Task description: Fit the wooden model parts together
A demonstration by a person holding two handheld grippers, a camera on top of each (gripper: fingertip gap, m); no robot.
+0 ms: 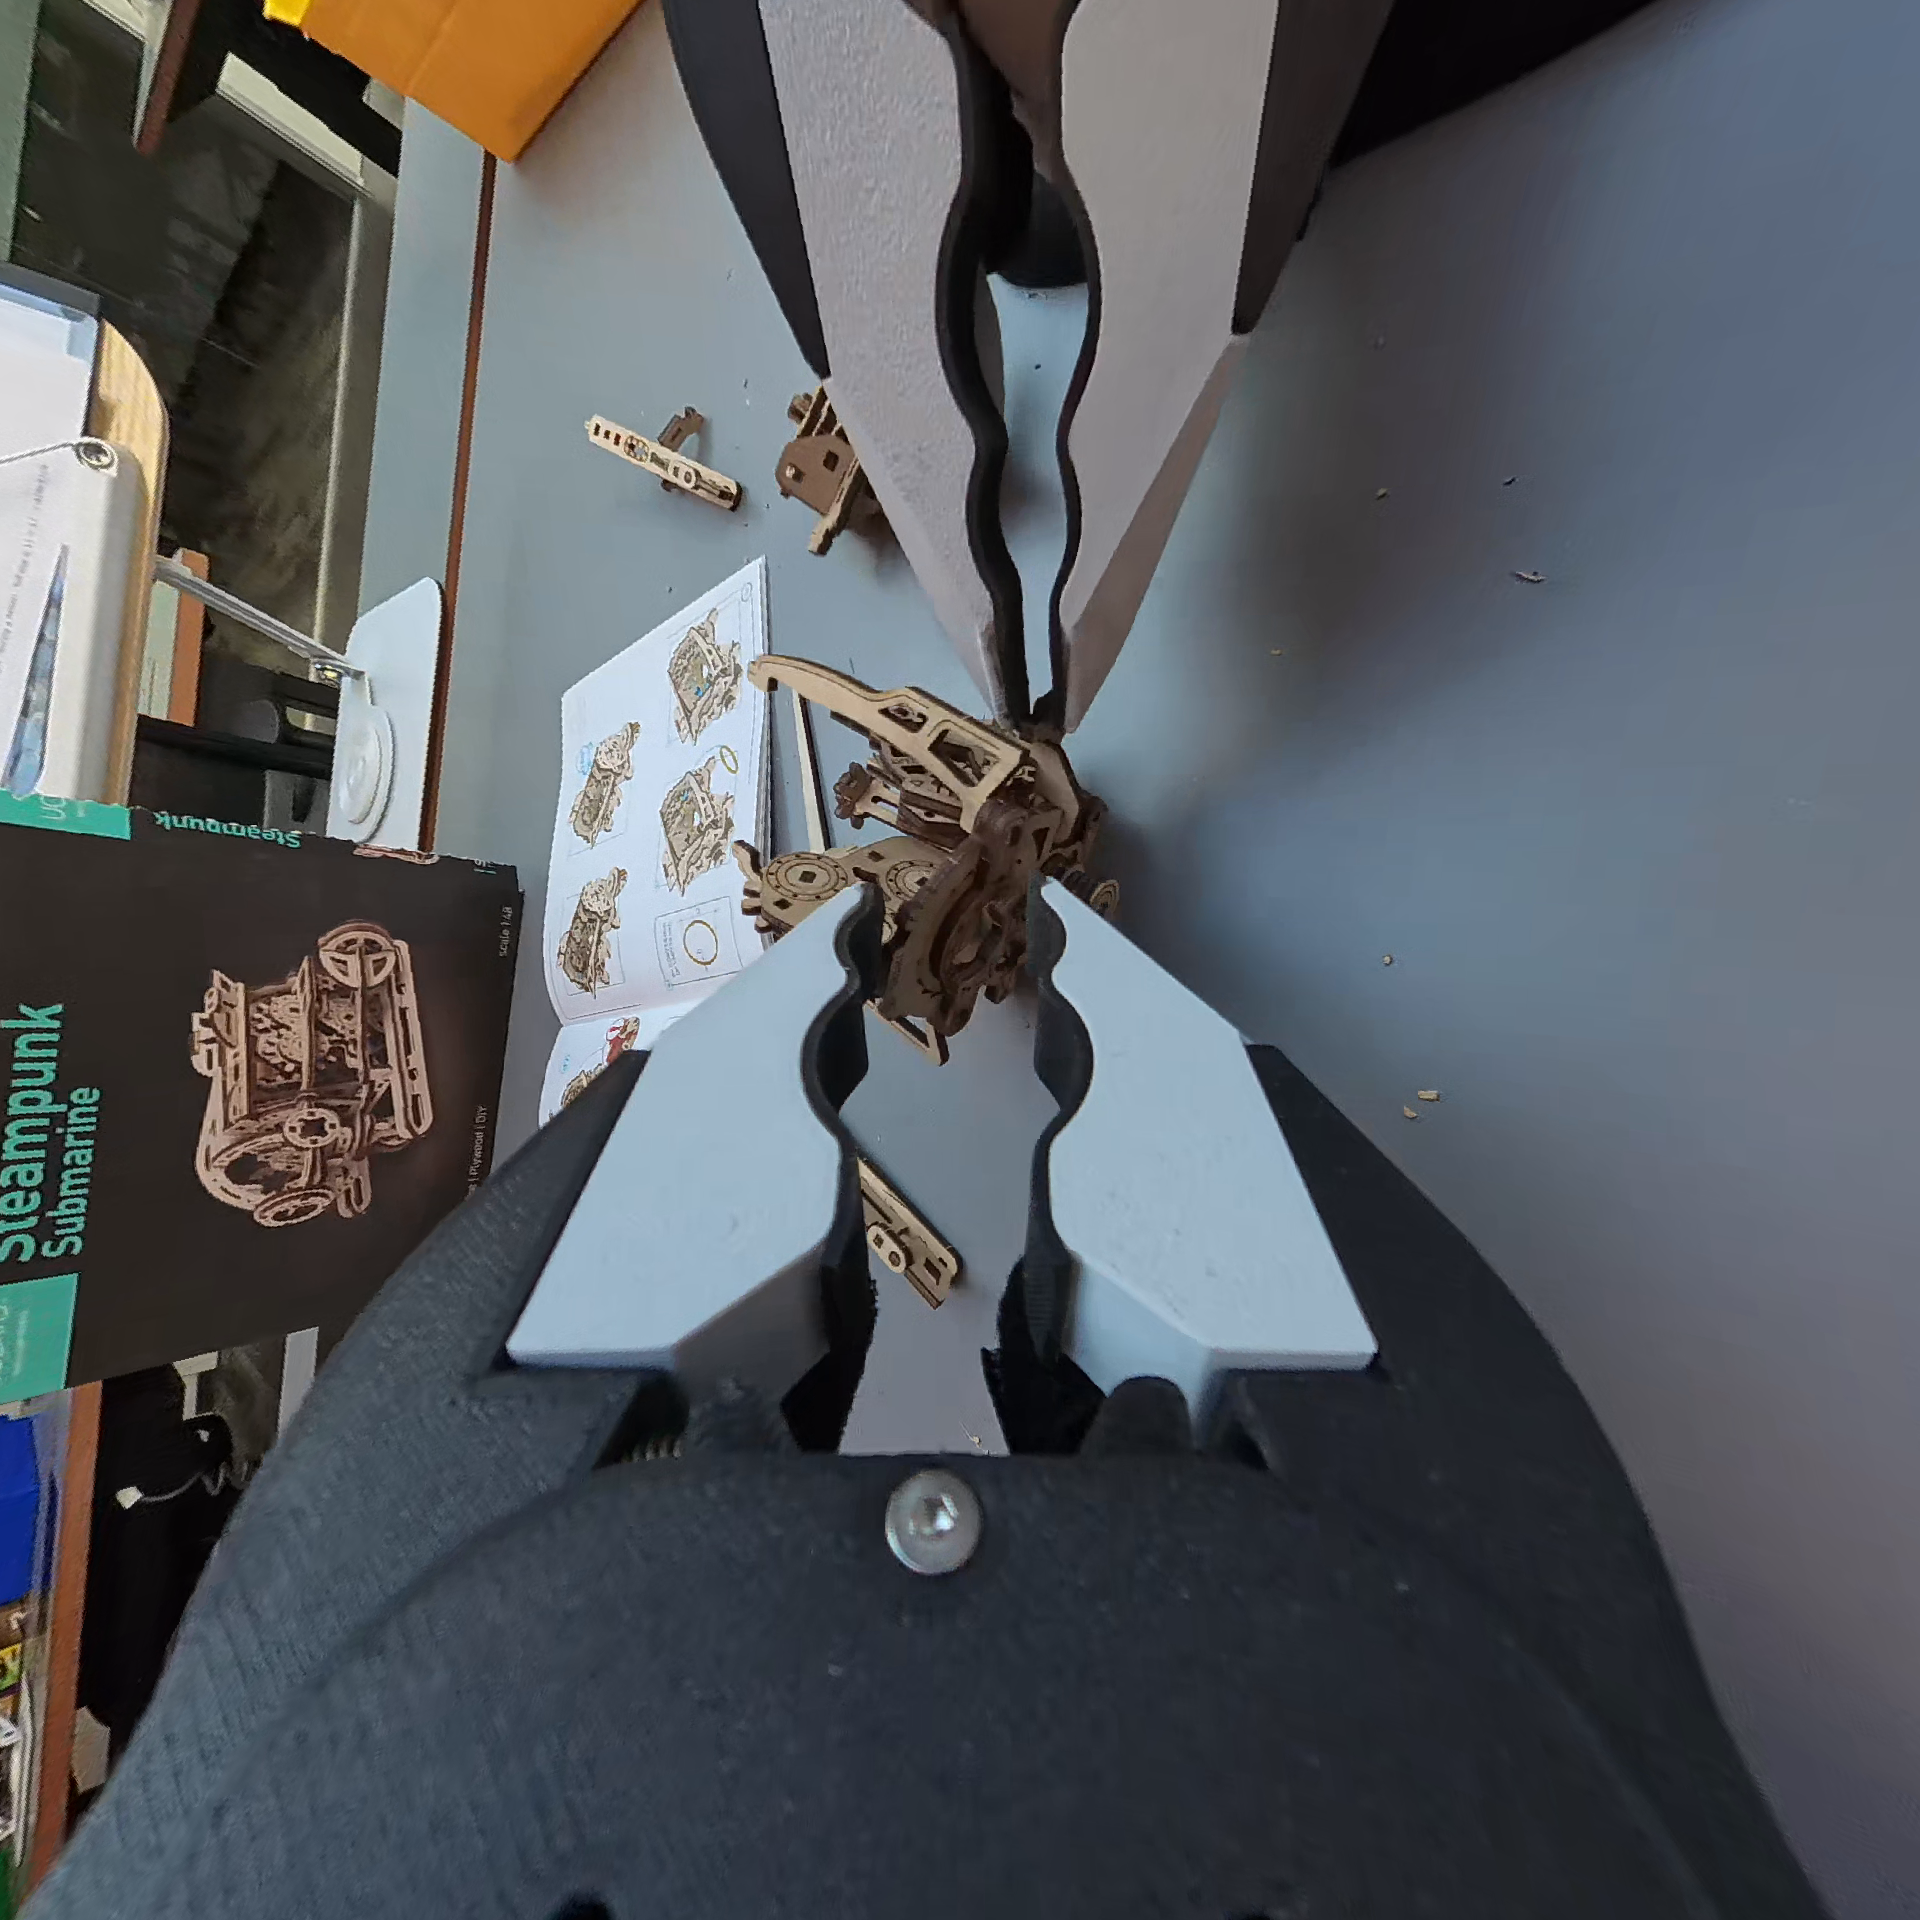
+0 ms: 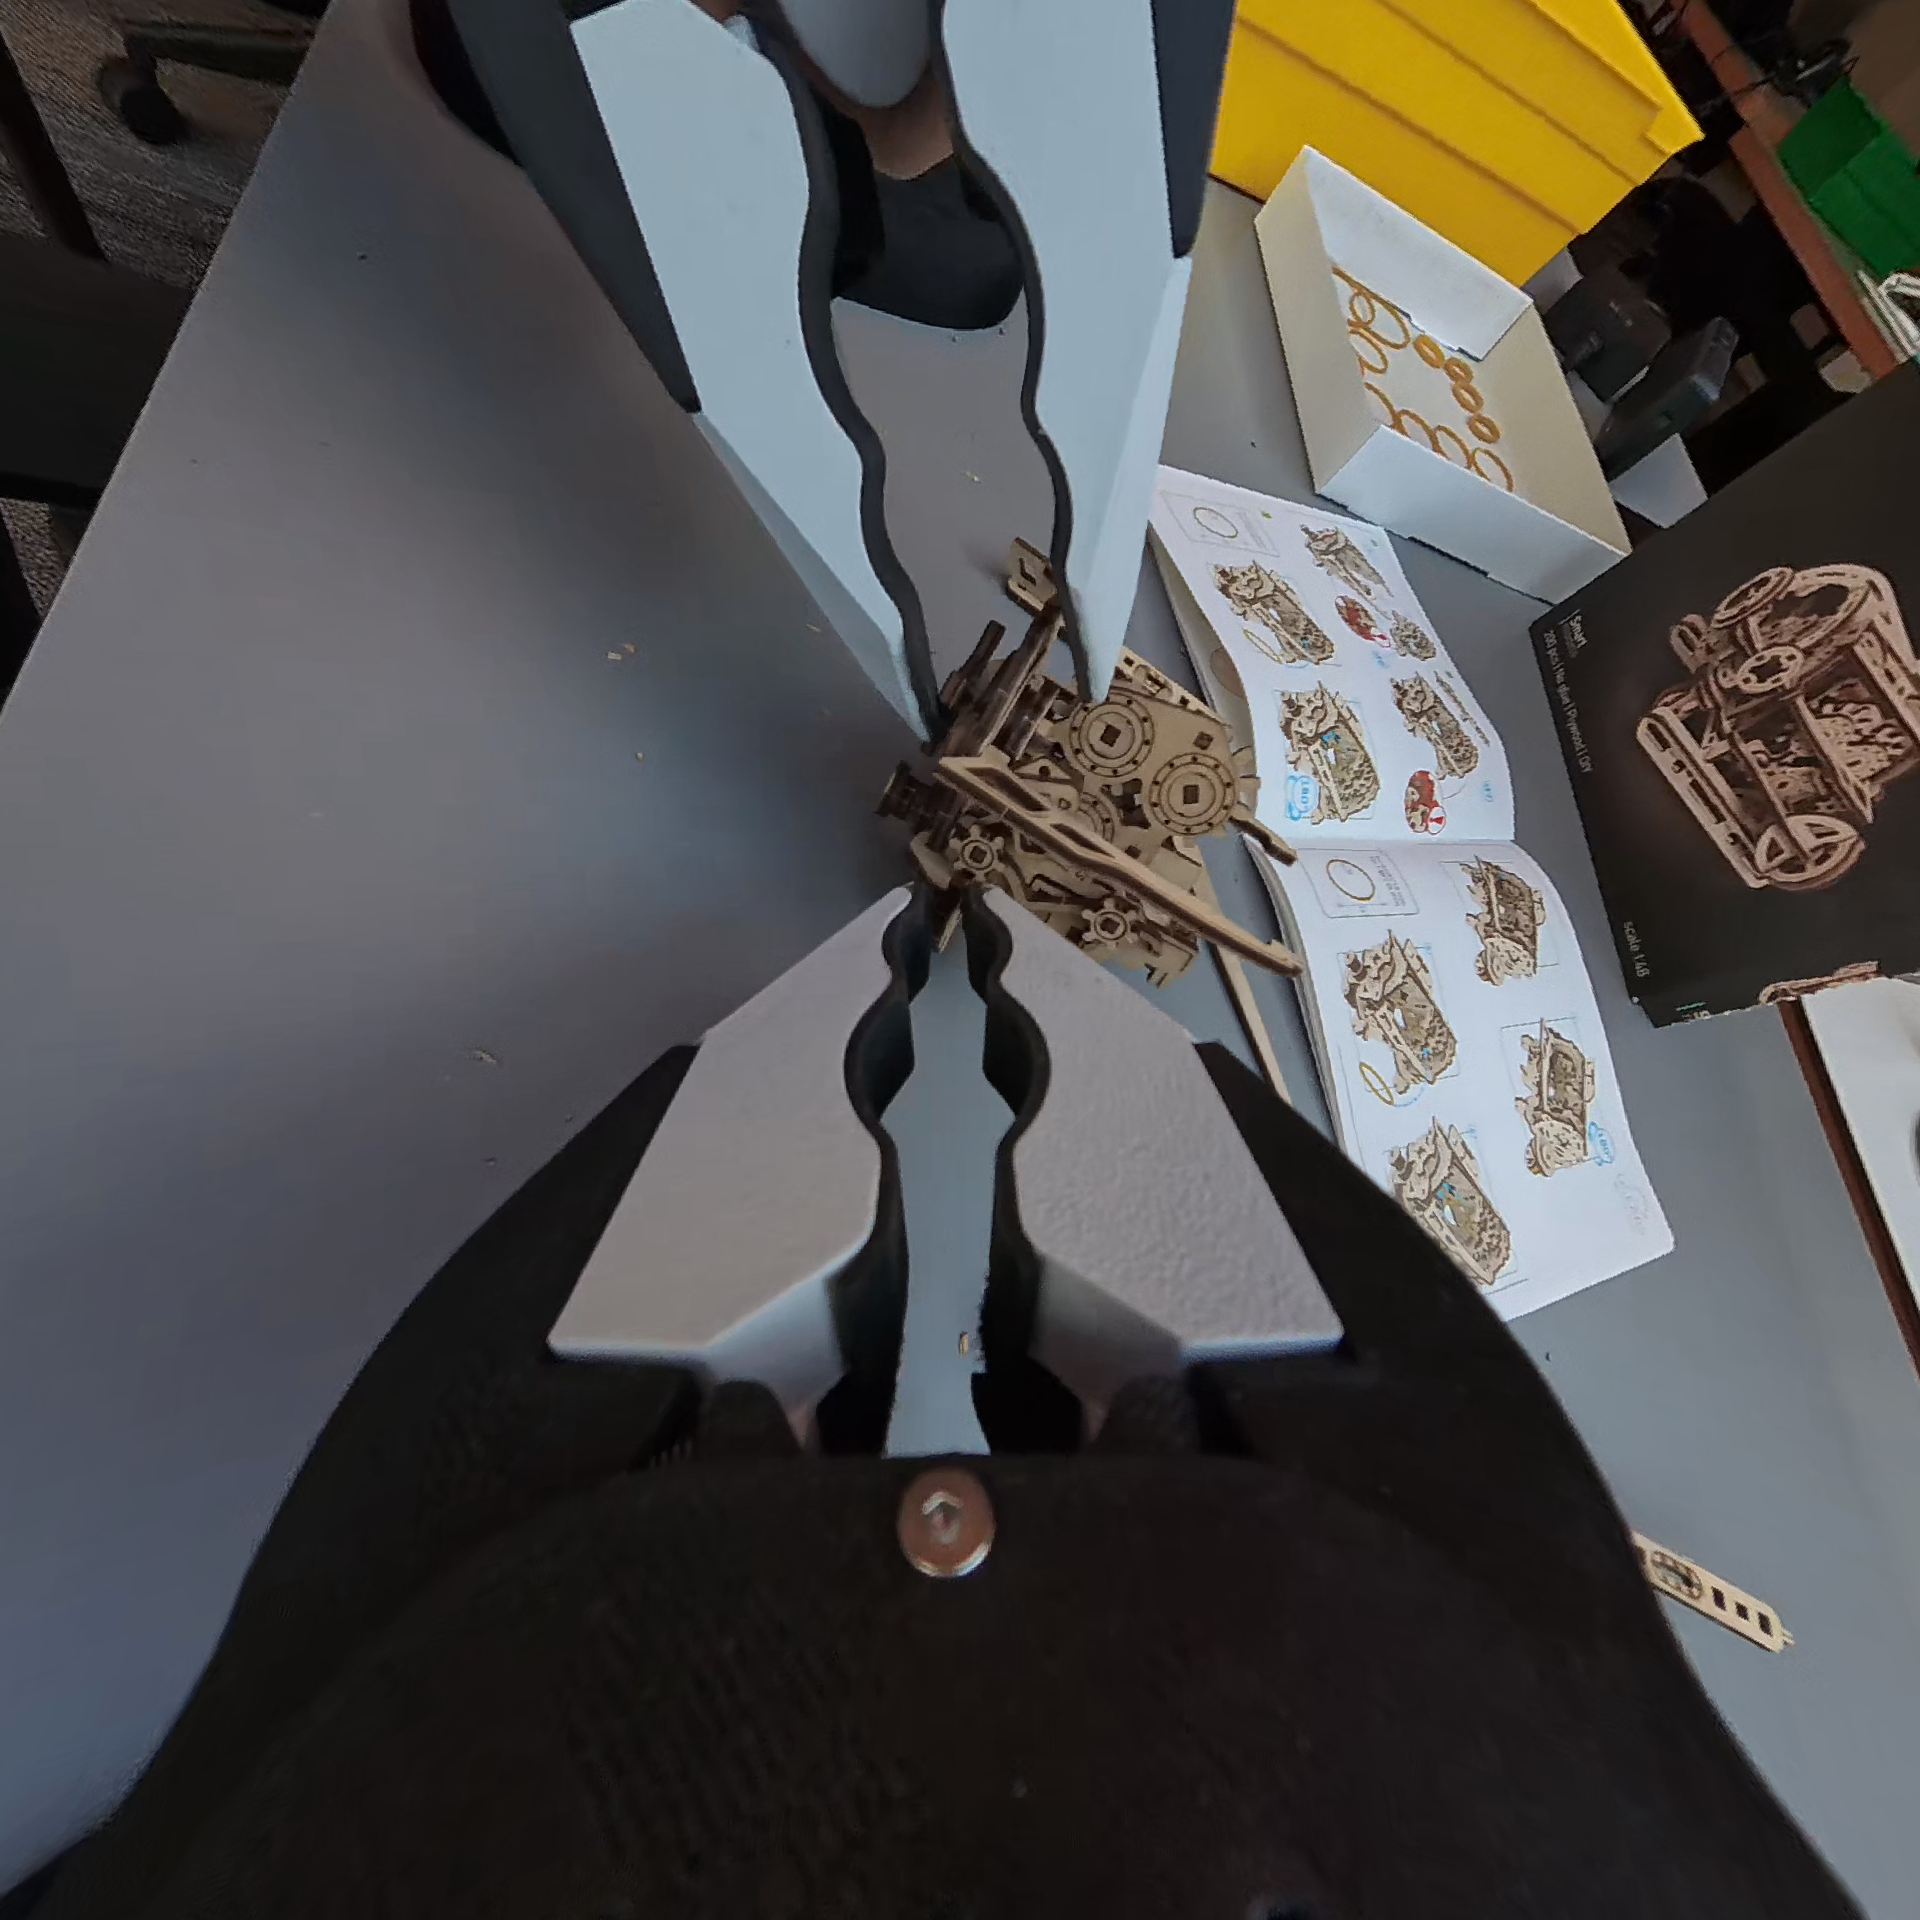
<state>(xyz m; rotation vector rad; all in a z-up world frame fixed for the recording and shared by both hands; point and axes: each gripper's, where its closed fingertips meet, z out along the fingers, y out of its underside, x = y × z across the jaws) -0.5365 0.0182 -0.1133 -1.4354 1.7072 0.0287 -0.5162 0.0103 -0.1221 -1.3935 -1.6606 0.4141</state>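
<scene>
Left gripper (image 1: 951,914): its 2 pale fingers are parted around the dark end of the wooden model (image 1: 956,831), pads touching it on both sides, so it grips the piece with a wide gap.
Right gripper (image 2: 940,914): fingers nearly together, tips pinched on a thin edge at the opposite end of the wooden model (image 2: 1081,810); in the left wrist view it (image 1: 1034,707) comes in from above with its tips meeting on the model's top.
Wooden model: a half-built assembly of pale and dark laser-cut plywood with 2 round discs and a long arm, held between both grippers over the grey table (image 1: 1507,831); whether it touches the tabletop is hard to tell.
Loose parts: a slotted strip (image 1: 665,462) and a small brown block piece (image 1: 826,478) lie well apart from the model; another strip (image 1: 904,1236) lies under the left gripper.
Instruction booklet (image 2: 1455,987): open flat, just beside the model.
Black kit box (image 2: 1756,769): next to the booklet.
White tray (image 2: 1455,416): holds tan rings (image 2: 1455,395).
Yellow bin (image 2: 1434,114): behind the tray.
</scene>
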